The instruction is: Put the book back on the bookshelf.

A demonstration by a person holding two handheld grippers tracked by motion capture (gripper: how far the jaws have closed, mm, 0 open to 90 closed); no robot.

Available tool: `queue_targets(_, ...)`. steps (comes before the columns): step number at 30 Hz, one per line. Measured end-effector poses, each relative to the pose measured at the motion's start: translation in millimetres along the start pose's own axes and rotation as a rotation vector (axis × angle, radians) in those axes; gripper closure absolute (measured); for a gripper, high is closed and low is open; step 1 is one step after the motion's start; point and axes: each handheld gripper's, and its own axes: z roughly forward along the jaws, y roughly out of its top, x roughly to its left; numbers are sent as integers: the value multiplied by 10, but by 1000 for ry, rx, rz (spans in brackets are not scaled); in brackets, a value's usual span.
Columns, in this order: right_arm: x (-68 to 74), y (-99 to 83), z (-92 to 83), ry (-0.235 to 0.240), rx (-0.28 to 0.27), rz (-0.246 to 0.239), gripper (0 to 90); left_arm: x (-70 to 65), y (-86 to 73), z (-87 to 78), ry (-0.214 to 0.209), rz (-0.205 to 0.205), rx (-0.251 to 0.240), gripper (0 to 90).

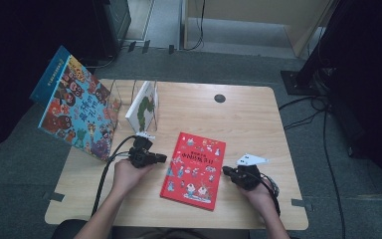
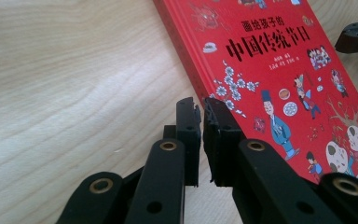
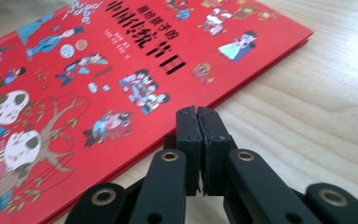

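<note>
Two grippers, left gripper [image 1: 161, 158] and right gripper [image 1: 225, 171], flank one red picture book [image 1: 194, 169], jaws pressed together, empty. Its cover is cut off in both gripper views. Two further books [image 1: 77, 107] stand at the table [image 1: 248, 119] rear.

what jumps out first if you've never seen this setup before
The bright red picture book lying flat in the middle of the wooden table grabs the eye first. The left gripper and right gripper flank it, one at each long edge, both shut and empty. At the far left, a large colourful book stands tilted.
</note>
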Motion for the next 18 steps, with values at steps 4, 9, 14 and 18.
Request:
queue_targets(4, 53, -28, 24, 2, 23, -22, 895, -39, -1, 64, 8, 11, 27, 885)
queue_targets(9, 104, -39, 37, 5, 27, -38, 900, -53, -11, 116, -9, 5, 42, 880)
queue_targets(14, 115, 11, 97, -14, 24, -36, 900, -17, -27, 94, -1, -20, 39, 883)
queue_targets(18, 134, 58, 162, -29, 15, -38, 900, 41, -49, 64, -2, -54, 26, 892)
